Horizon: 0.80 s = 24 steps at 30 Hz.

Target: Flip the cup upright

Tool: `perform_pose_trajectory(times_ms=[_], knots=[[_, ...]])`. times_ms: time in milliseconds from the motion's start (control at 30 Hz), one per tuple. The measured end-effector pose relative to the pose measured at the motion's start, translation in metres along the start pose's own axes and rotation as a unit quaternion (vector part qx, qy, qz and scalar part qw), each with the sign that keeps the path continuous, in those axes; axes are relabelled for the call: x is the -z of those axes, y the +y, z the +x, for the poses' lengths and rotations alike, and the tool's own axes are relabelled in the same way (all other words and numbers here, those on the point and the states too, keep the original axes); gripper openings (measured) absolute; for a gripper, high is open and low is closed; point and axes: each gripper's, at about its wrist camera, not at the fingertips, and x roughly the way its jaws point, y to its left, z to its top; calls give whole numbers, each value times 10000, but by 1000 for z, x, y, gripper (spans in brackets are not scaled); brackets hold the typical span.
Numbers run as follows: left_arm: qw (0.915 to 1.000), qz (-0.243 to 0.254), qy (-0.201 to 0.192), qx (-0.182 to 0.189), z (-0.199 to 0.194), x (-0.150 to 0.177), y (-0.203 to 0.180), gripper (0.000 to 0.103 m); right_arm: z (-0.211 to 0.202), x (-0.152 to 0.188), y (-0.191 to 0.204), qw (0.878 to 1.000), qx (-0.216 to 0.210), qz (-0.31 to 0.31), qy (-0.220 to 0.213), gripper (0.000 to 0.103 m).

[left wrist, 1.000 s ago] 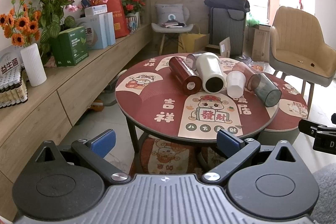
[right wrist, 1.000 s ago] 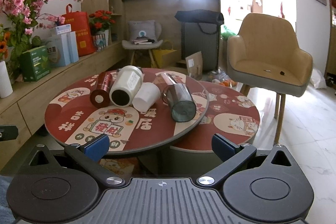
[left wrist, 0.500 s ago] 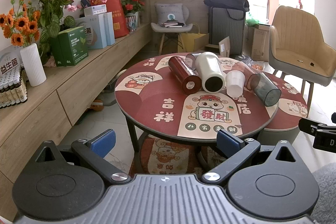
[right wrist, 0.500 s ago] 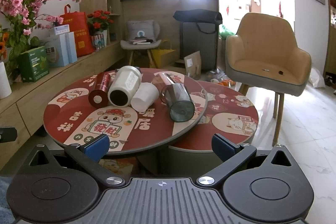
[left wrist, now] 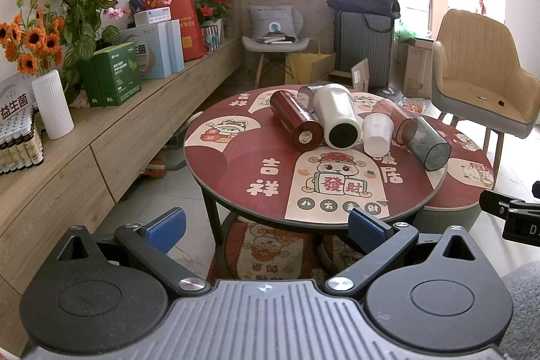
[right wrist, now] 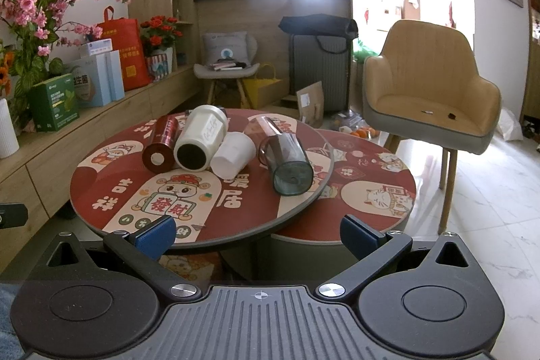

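Observation:
Several cups lie on their sides on the round red table (left wrist: 243,171) (right wrist: 101,184): a dark red cup (left wrist: 295,120) (right wrist: 161,145), a cream tumbler (left wrist: 335,115) (right wrist: 199,137), a small white cup (left wrist: 377,134) (right wrist: 234,154), a grey-green clear cup (left wrist: 427,142) (right wrist: 287,162) and a reddish clear one (left wrist: 393,113) behind it. My left gripper (left wrist: 266,226) is open and empty, short of the table's near edge. My right gripper (right wrist: 258,233) is open and empty, just before the near edge.
A lower round table (right wrist: 371,177) sits under the right side. A beige armchair (right wrist: 428,97) stands to the right. A long wooden sideboard (left wrist: 101,137) with boxes, flowers and a white vase (left wrist: 52,105) runs along the left. The right gripper's body shows at the left view's right edge (left wrist: 509,215).
The right gripper has moved forward and a little right, closer to the table. The left gripper has barely moved. The cups have not moved.

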Motion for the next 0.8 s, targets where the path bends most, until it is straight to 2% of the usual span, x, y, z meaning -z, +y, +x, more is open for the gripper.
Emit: perform_pose_trajectory(times_ms=[800], knots=[[9999, 6, 99, 39, 5, -1, 3, 103, 8, 0, 2, 9998, 65, -32, 173, 103]])
